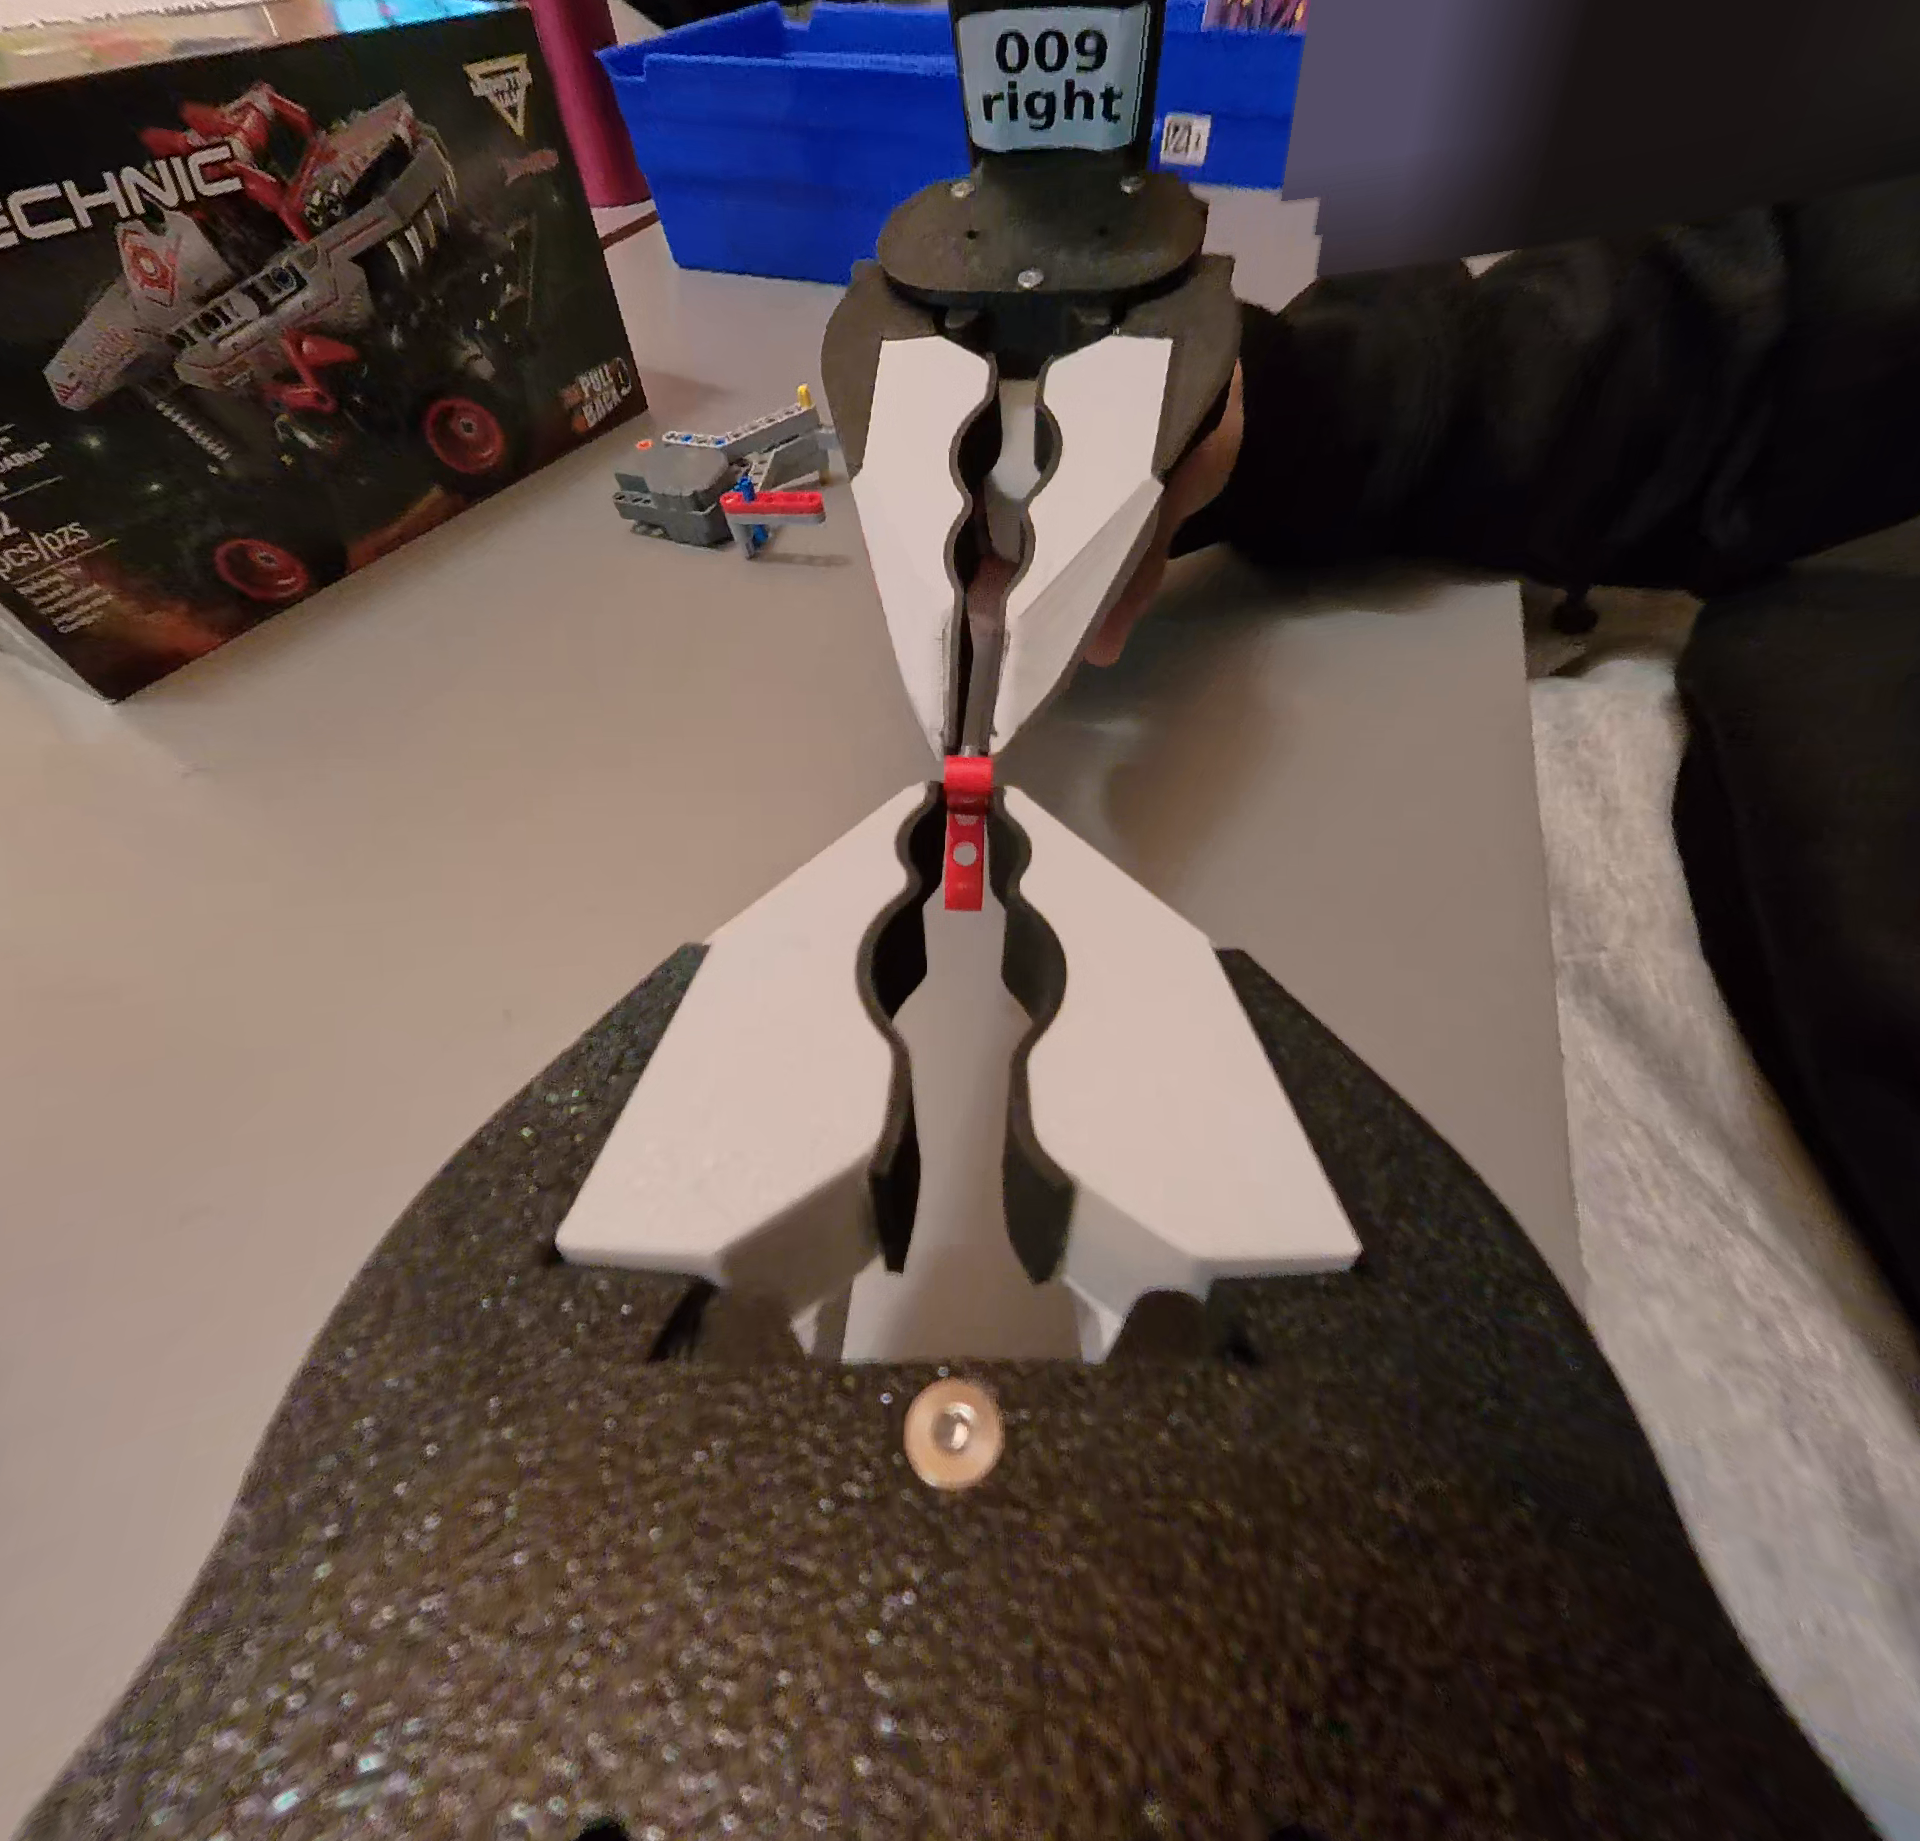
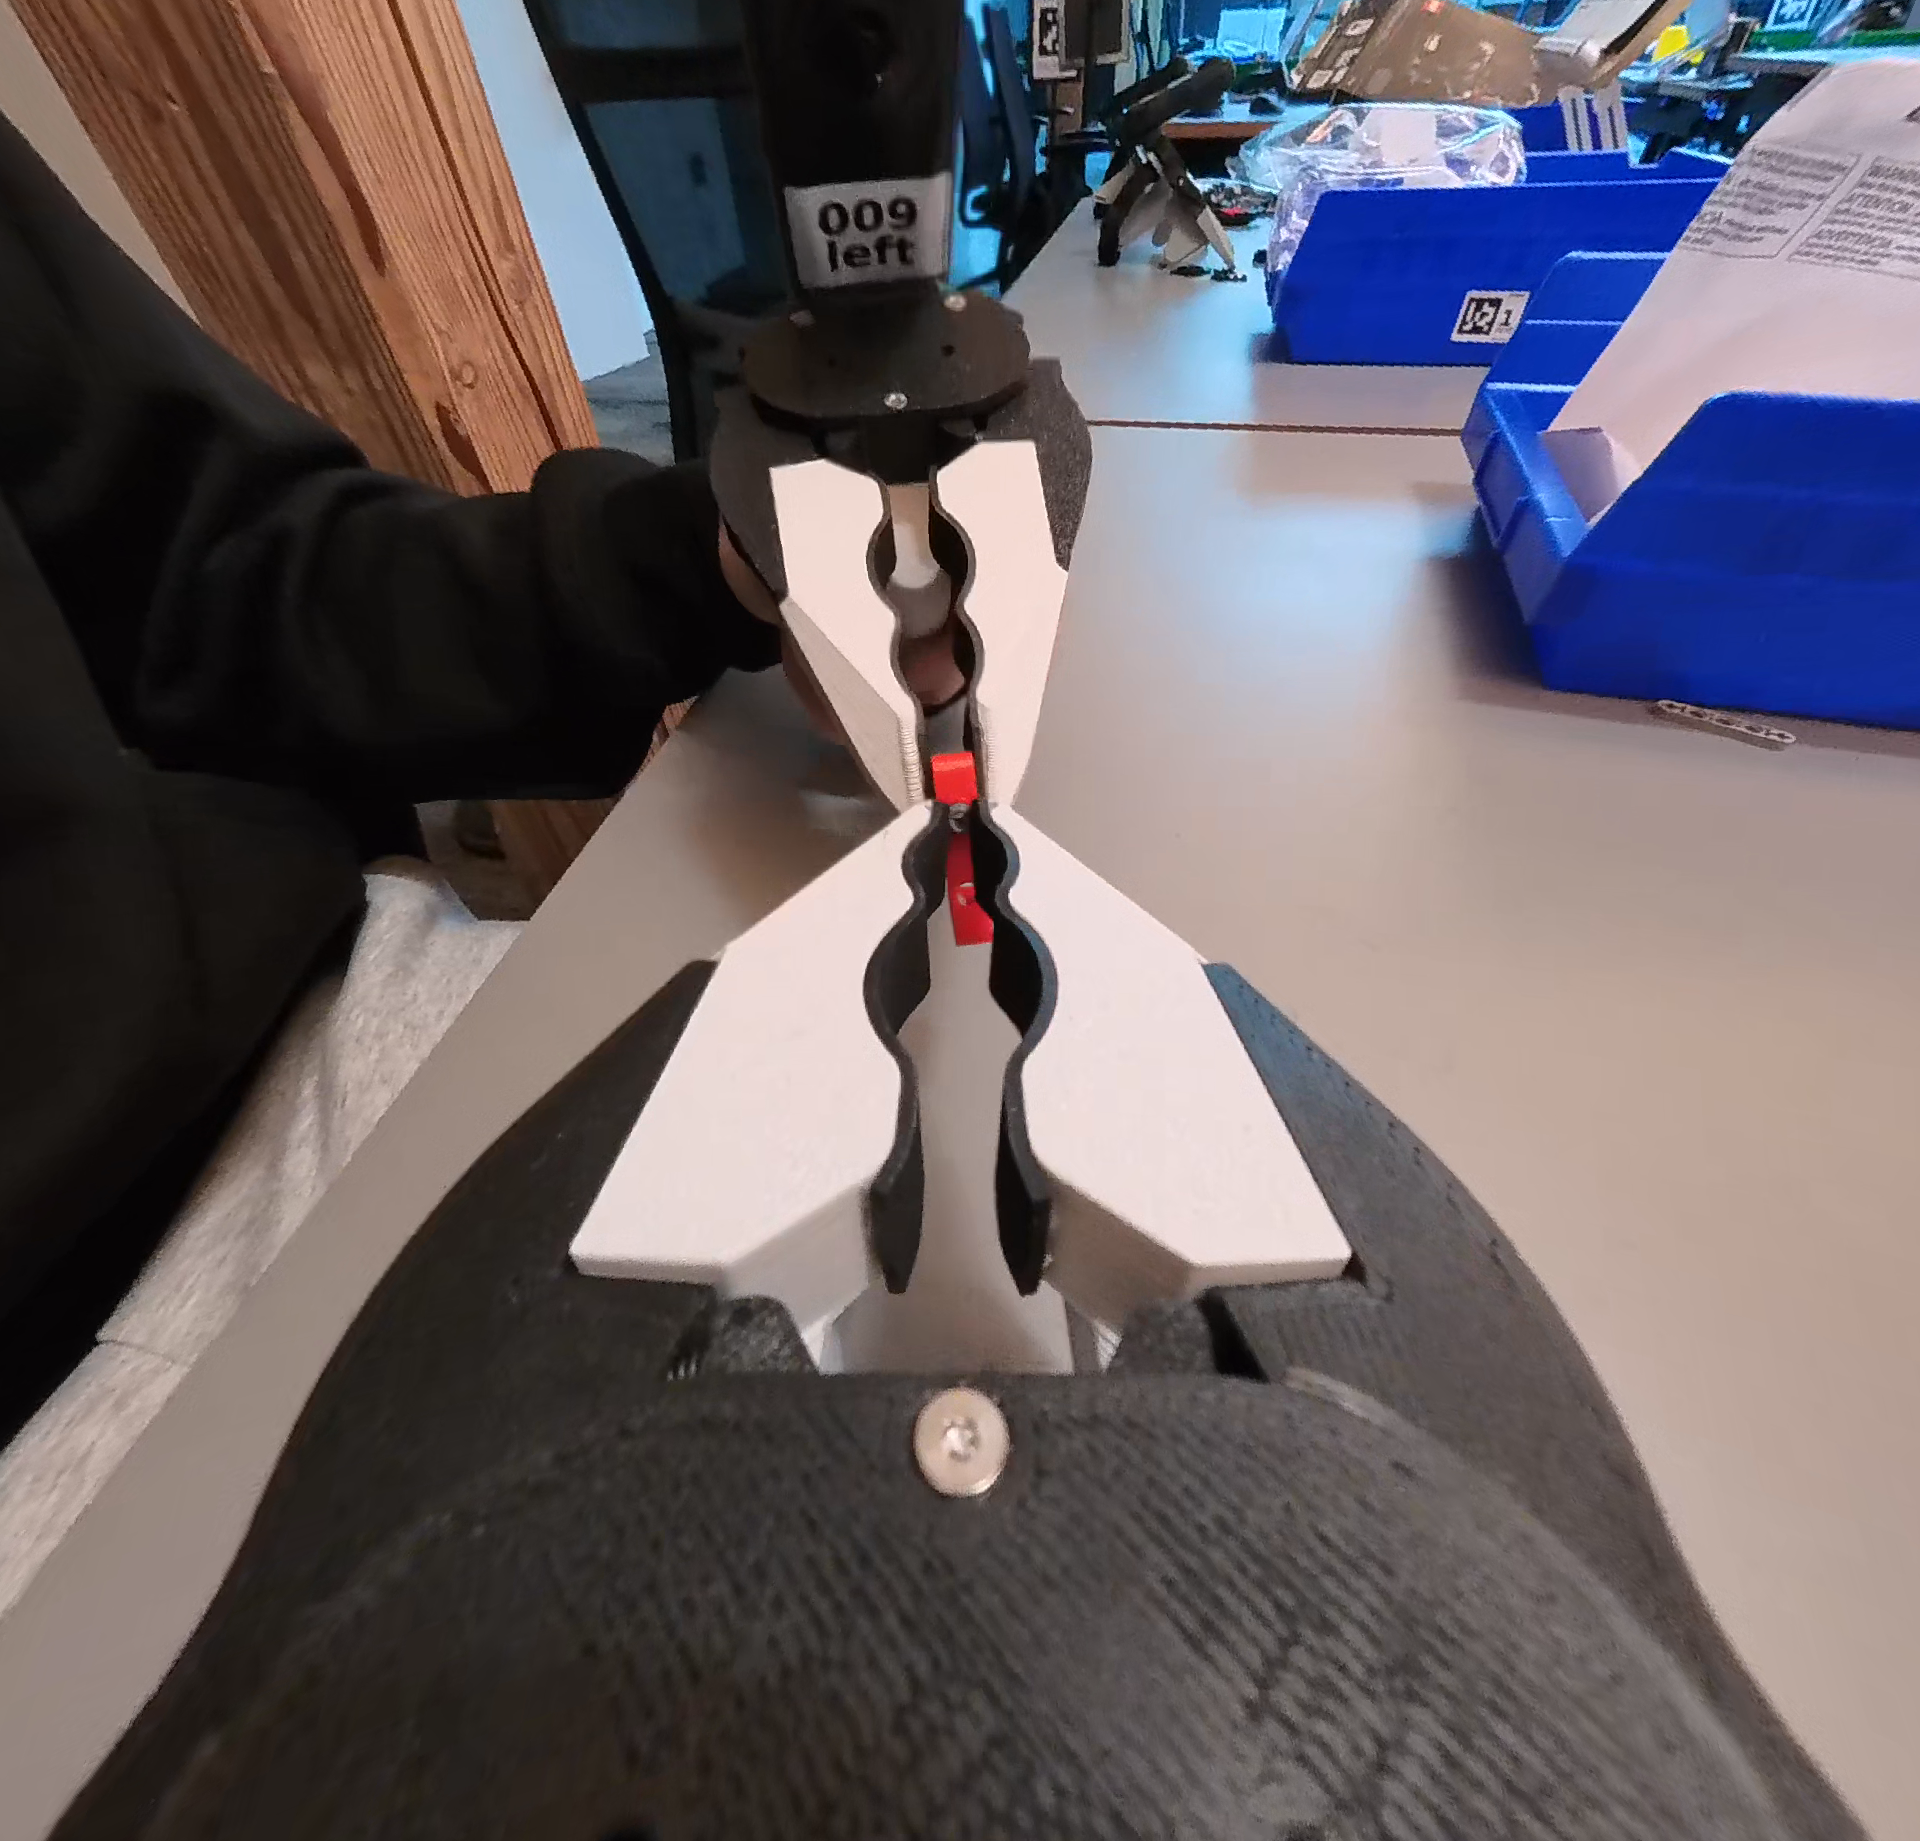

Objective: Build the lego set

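My left gripper (image 1: 961, 799) is shut on a thin red Lego beam (image 1: 964, 856) with a round hole, held on edge between its white fingers above the grey table (image 1: 416, 856). My right gripper (image 2: 961, 820) faces it tip to tip and is shut on a second small red piece (image 2: 966, 903). The left gripper's tips (image 2: 951, 789) show a red block end (image 2: 953, 778) touching the right gripper's tips (image 1: 971, 742). A small grey pin (image 1: 971, 749) sits at the joint. How the two pieces mate is hidden by the fingers.
A part-built grey Lego assembly (image 1: 717, 482) lies on the table beside the printed set box (image 1: 260, 337). Blue bins (image 1: 790, 129) (image 2: 1704, 544) stand at the back, one holding a white sheet (image 2: 1766, 264). A grey beam (image 2: 1725, 726) lies loose. Black sleeves (image 1: 1507, 409) hold both grippers. The tips of both grippers are at nearly the same place.
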Motion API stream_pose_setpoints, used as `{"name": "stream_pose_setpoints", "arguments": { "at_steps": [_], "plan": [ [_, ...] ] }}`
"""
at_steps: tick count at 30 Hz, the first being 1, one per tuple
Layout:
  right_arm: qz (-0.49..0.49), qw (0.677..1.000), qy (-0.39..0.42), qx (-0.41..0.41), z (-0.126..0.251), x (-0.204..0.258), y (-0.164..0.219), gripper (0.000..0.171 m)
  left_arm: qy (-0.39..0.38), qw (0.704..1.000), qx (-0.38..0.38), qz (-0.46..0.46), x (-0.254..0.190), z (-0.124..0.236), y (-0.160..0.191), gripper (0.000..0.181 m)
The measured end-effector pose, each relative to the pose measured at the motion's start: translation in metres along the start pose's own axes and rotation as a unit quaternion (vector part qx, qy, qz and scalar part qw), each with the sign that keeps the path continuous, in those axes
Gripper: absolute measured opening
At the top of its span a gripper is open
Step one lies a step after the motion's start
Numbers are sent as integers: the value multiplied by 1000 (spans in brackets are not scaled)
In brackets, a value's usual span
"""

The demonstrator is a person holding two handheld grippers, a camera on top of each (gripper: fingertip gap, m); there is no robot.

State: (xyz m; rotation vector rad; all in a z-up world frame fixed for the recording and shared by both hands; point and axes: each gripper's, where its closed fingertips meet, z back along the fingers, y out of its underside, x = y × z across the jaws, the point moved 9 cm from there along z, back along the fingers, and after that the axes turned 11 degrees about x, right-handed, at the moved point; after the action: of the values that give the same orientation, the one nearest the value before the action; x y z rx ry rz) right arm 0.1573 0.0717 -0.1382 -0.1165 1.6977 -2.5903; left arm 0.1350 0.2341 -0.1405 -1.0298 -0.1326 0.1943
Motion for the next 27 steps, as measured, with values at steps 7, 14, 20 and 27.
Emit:
{"name": "stream_pose_setpoints", "arguments": {
  "at_steps": [7,14,20,27],
  "plan": [
    [9,1000,-1,0,0,1,0,4,-13,999,-2,-34,-2,1,0,5],
    [17,1000,-3,5,-1,2,0,5,-10,999,-5,-44,-3,2,0,5],
    [26,1000,1,2,-1,3,0,5,-10,999,-9,-45,-3,2,0,5],
    [41,999,13,24,-3,3,2,4,-12,999,0,-47,-2,0,3,5]
  ]
}}
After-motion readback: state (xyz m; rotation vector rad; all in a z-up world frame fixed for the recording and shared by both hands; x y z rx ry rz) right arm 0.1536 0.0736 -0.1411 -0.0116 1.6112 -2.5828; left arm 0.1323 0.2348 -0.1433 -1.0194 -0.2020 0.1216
